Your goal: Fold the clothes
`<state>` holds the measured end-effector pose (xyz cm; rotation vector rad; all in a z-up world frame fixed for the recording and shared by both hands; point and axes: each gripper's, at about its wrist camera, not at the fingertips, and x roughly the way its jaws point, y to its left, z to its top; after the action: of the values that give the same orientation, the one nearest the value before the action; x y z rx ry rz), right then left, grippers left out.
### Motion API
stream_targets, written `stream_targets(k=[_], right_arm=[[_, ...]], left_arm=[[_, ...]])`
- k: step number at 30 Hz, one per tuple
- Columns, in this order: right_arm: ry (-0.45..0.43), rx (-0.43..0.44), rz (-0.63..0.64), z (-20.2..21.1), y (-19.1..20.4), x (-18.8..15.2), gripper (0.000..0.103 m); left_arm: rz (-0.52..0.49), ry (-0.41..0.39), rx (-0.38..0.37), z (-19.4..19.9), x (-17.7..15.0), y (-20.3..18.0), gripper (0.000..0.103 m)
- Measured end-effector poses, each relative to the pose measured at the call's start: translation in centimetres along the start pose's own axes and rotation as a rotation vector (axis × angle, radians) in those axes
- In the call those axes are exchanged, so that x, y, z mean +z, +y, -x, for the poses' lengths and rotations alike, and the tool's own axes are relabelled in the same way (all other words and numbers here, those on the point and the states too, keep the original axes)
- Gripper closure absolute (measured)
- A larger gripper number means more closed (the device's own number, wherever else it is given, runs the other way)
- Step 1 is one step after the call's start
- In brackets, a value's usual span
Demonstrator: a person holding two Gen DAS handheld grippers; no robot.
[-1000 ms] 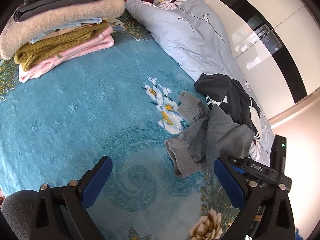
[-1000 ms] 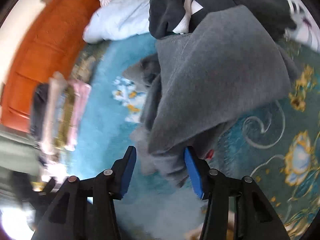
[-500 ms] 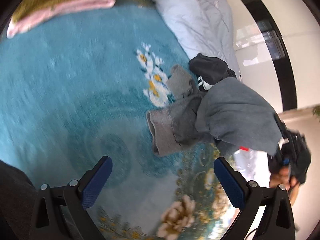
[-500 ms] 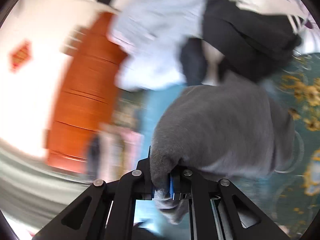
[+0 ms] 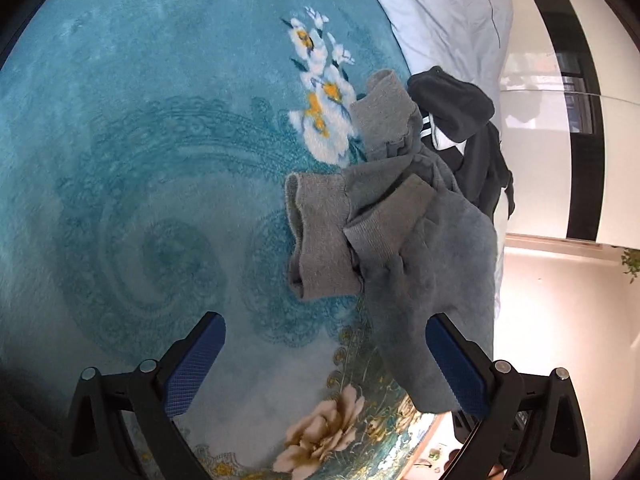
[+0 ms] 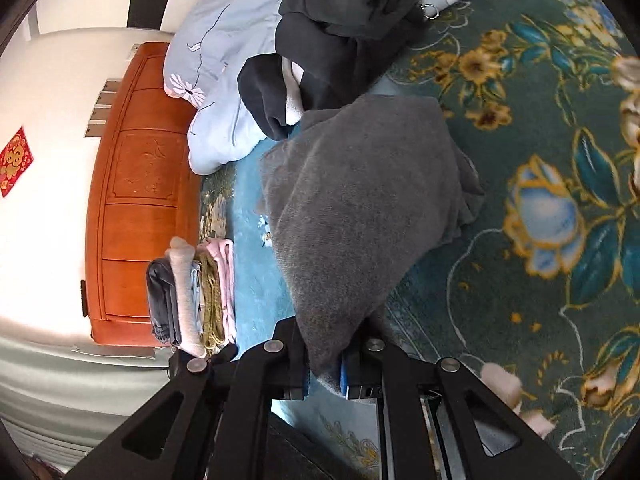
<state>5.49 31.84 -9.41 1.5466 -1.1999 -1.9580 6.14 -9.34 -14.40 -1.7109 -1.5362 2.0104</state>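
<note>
A crumpled grey sweater [image 5: 400, 224] lies on the teal floral bedspread [image 5: 140, 140], its ribbed cuffs and hem bunched toward the left. My left gripper [image 5: 324, 364] is open and empty, hovering just short of the sweater, whose lifted edge hangs beside its right finger. My right gripper [image 6: 325, 376] is shut on an edge of the grey sweater [image 6: 360, 200] and holds it raised off the bed. A black garment with white stripes [image 5: 460, 120] lies behind the sweater; it also shows in the right wrist view [image 6: 332, 32].
A pale blue floral pillow [image 6: 216, 92] lies beside the black garment. A stack of folded clothes [image 6: 196, 292] sits by the orange wooden headboard [image 6: 140, 200]. The bed edge and floor lie on the right in the left wrist view [image 5: 560, 320].
My right gripper closed on the sweater's edge and lifted it. My left gripper moved closer to the sweater, and the folded stack left its view.
</note>
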Motion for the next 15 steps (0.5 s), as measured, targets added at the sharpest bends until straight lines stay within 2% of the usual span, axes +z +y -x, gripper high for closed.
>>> stream_targets(k=[2, 8, 9, 10, 11, 13, 14, 15], right_arm=[[-0.003, 0.007, -0.005, 0.2, -0.5, 0.0, 0.093], [0.012, 0.022, -0.010, 0.5, -0.9, 0.0, 0.092], [0.018, 0.025, -0.002, 0.5, -0.9, 0.0, 0.092], [0.023, 0.026, 0.006, 0.5, -0.7, 0.0, 0.092], [0.029, 0.027, 0.011, 0.5, -0.6, 0.0, 0.092], [0.039, 0.028, 0.017, 0.4, -0.5, -0.1, 0.092], [0.043, 0.031, 0.017, 0.3, -0.5, -0.1, 0.092], [0.048, 0.034, 0.016, 0.2, -0.5, -0.2, 0.092]], left_arm=[[0.025, 0.028, -0.025, -1.4, 0.4, -0.3, 0.007], [0.072, 0.082, -0.034, -4.5, 0.3, -1.2, 0.013], [0.079, 0.091, -0.035, -5.0, 0.3, -1.3, 0.020], [0.087, 0.100, -0.036, -5.6, 0.3, -1.5, 0.037], [0.095, 0.109, -0.038, -6.1, 0.3, -1.6, 0.047], [0.110, 0.127, -0.040, -7.1, 0.3, -1.9, 0.076], [0.118, 0.136, -0.042, -7.6, 0.2, -2.1, 0.085], [0.089, 0.120, -0.025, -7.1, 0.2, -2.6, 0.100]])
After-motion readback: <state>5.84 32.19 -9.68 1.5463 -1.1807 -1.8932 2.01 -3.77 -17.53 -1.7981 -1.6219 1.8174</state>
